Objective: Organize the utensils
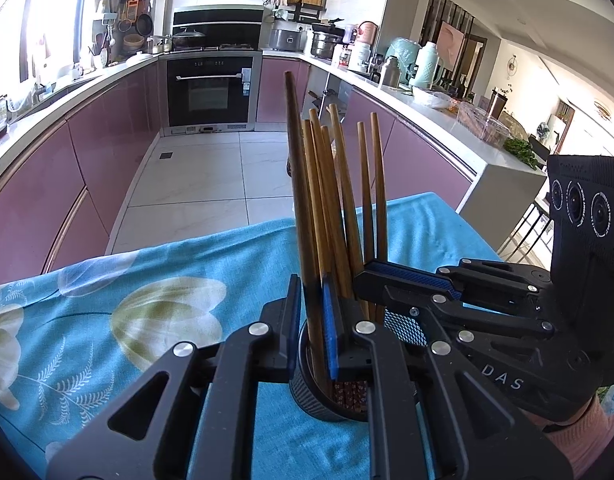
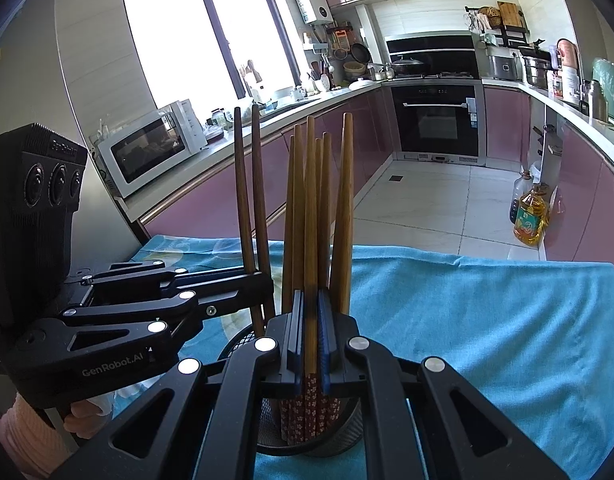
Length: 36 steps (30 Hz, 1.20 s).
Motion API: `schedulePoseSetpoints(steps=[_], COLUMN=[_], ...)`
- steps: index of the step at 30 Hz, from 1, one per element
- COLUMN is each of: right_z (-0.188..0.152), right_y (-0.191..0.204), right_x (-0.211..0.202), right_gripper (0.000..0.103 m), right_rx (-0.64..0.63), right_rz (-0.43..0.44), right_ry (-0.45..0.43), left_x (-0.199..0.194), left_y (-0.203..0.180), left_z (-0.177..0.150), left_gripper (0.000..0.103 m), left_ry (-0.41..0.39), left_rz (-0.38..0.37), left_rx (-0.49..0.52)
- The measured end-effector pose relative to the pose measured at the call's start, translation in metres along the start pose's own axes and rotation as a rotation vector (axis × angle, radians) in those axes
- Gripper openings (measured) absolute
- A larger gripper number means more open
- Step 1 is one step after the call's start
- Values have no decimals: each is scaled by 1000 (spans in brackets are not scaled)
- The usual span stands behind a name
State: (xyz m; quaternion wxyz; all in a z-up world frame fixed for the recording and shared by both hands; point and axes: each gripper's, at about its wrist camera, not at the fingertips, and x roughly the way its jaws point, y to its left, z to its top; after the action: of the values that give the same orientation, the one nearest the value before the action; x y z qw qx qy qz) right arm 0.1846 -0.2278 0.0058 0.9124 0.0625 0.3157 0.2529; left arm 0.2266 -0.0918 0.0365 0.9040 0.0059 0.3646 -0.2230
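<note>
Chopsticks (image 2: 310, 240) upright in a holder (image 2: 339, 440) on a cloth-covered table (image 2: 487, 320), kitchen counters behind.

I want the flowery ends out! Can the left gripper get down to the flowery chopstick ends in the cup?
Probably not now. The left gripper is shut on chopsticks above the mesh cup, and the right gripper crowds the top too.

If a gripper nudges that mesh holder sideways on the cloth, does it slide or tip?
Likely tips rather than slides. The holder looks short and light, see-through mesh, while the chopsticks stand well above its rim, so the load seems top-heavy. The cloth is soft and wrinkled, so its base would probably catch rather than glide.
</note>
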Motion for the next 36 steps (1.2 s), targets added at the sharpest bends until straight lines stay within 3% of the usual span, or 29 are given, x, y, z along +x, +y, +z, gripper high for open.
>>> schedulePoseSetpoints(steps=[8,24,30,31,33,36], right_z=[-3,-12,-21,-23,-28,-38], right_y=[1,3,8,9,10,13], right_x=[-5,-19,-33,-37,-46,-57], right_gripper=[7,19,36,45,51,74], right_rx=[-7,-22,-44,-46,-56,-61], right_rz=[-9,-7,-34,-42,-60,-97], right_ry=[-8,-26,-64,-79,-109,-154], left_x=[1,-29,-56,-62,-75,-94], left_y=[1,2,1,3,6,11], left_z=[-8,-35,-53,-58,-68,-82], left_gripper=[16,48,69,78,85,97], left_ry=[2,-88,-171,-193,-236,-289], left_rz=[4,16,80,96,128,181], left_rx=[-2,9,1,-6,-23,-44])
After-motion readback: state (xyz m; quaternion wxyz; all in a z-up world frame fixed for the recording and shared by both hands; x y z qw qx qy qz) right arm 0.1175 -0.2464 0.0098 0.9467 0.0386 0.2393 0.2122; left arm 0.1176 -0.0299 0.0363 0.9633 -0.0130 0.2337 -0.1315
